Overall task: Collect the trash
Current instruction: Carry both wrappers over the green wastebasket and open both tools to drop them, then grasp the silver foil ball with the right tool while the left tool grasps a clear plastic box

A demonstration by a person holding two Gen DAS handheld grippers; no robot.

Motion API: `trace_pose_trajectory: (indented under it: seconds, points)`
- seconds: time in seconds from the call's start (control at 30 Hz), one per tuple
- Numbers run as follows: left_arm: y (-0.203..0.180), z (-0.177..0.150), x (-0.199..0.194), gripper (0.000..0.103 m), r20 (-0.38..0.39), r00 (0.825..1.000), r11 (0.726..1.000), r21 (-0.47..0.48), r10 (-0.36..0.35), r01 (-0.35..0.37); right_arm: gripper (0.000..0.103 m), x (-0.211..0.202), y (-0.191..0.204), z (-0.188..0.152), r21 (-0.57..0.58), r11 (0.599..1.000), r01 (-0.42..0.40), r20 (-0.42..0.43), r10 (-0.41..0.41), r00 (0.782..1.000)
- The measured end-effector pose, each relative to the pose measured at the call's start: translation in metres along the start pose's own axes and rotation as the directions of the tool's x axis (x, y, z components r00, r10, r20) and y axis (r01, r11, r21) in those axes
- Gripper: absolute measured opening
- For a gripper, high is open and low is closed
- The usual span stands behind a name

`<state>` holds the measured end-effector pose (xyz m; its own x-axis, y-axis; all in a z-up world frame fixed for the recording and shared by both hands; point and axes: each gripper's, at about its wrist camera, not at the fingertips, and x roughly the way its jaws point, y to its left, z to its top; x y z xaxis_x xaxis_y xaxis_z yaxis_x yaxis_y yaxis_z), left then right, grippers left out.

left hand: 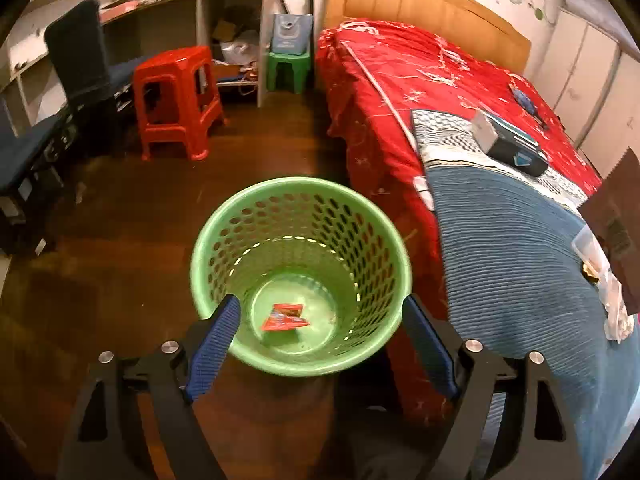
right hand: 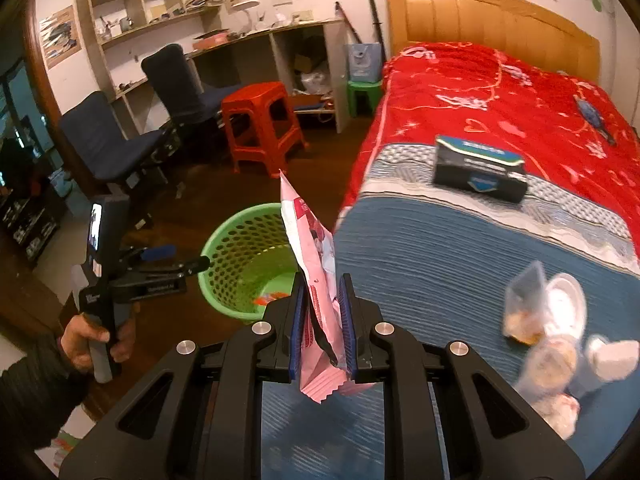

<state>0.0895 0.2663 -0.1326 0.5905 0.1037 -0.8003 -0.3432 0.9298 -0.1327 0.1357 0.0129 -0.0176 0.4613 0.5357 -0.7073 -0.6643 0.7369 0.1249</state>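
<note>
A green perforated waste basket [left hand: 280,208] stands on the dark wood floor beside the bed, with a red wrapper [left hand: 285,317] at its bottom. My left gripper [left hand: 320,320] is open and empty, hovering just above the basket's near rim. The basket [right hand: 228,252] and the left gripper [right hand: 176,258] also show in the right wrist view. My right gripper [right hand: 322,300] is shut on a pink and white snack bag [right hand: 312,248], held upright above the bed's edge, right of the basket. More trash, clear plastic bags and cups [right hand: 548,320], lies on the blue blanket [right hand: 420,248].
The bed has a red quilt [right hand: 500,92] and a dark box [right hand: 480,170] on it. A red stool [right hand: 262,124], a green stool [right hand: 362,94], dark chairs [right hand: 108,140] and a desk with shelves [right hand: 248,40] stand beyond the basket.
</note>
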Motion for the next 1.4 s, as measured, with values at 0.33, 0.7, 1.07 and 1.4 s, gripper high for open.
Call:
trace_pose_trajectory:
  seconds: [0.33, 0.7, 1.07, 1.4]
  points:
    - [0.038, -0.017, -0.028, 0.087, 0.041, 0.998, 0.996, -0.073, 0.049, -0.046, 0.02, 0.067, 0.047, 0.022, -0.017, 0.995, -0.098, -0.057, 0.097, 0.994]
    - [0.07, -0.032, -0.033, 0.087, 0.027, 0.997, 0.987, -0.146, 0.067, -0.062, 0.021, 0.149, 0.083, 0.037, 0.048, 0.983, -0.175, -0.162, 0.18, 0.97]
    - [0.059, -0.033, -0.038, 0.088, 0.033, 0.998, 0.989, -0.141, 0.053, -0.048, 0.054, 0.125, 0.072, 0.041, 0.087, 0.978, -0.19, -0.105, 0.199, 0.974]
    - [-0.002, -0.025, -0.053, 0.09, 0.067, 0.998, 0.999, -0.048, -0.007, 0.01, 0.071, 0.042, 0.01, 0.002, 0.127, 0.99, -0.062, -0.008, 0.064, 0.998]
